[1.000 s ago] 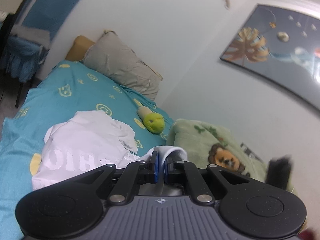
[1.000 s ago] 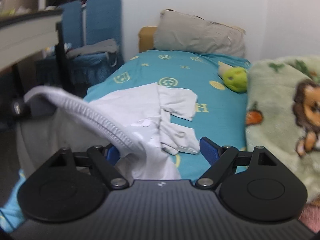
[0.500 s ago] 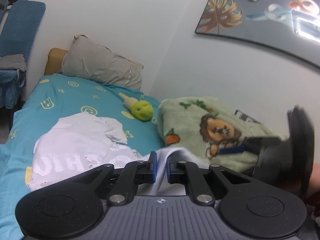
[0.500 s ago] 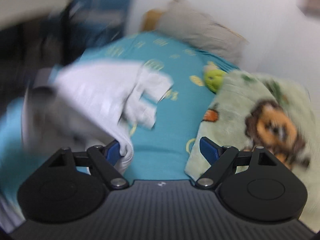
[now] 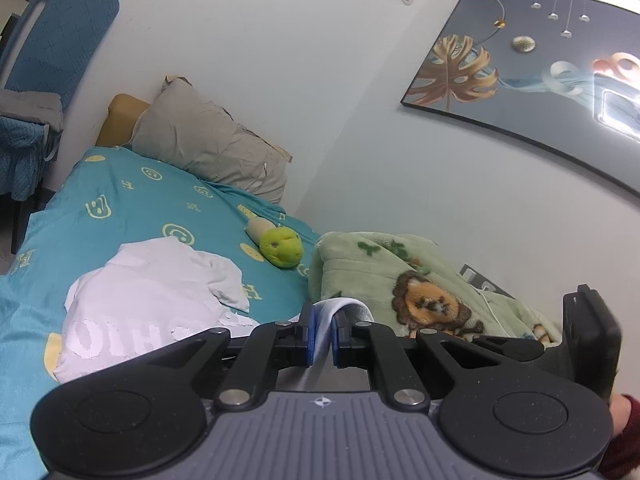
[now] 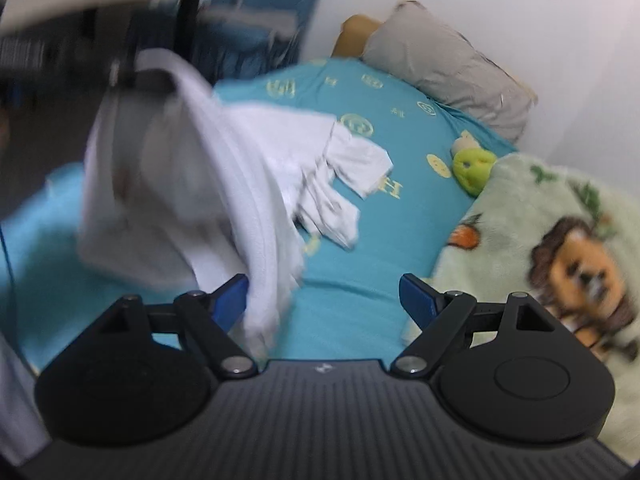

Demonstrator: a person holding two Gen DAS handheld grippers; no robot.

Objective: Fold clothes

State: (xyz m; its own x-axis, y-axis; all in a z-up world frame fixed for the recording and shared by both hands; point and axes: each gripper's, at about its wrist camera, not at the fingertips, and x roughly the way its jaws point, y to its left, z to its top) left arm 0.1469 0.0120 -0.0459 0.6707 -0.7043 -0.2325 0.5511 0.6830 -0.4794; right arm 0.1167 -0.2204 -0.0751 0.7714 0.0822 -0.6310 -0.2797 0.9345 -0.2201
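Observation:
A white T-shirt (image 5: pixel 152 300) with pale lettering lies crumpled on the teal bed sheet (image 5: pixel 120 208). My left gripper (image 5: pixel 322 332) is shut on a ribbed white edge of the shirt. In the right wrist view the shirt (image 6: pixel 240 168) is lifted at the upper left and hangs in a band down past the left finger (image 6: pixel 230 300). My right gripper (image 6: pixel 324 298) is open, with the cloth resting against that one finger and the other finger apart. The right gripper's black body (image 5: pixel 592 344) shows at the right edge of the left wrist view.
A green lion-print blanket (image 5: pixel 400 280) is heaped on the right of the bed. A green plush toy (image 5: pixel 280 246) lies beside it. A grey pillow (image 5: pixel 208 148) leans at the head. Blue chairs (image 5: pixel 52 52) stand left of the bed, and a picture (image 5: pixel 520 68) hangs on the wall.
The right gripper has swung quickly, blurring its view, and stays open beside the hanging cloth. The left gripper has kept its hold on the shirt edge and shifted slightly.

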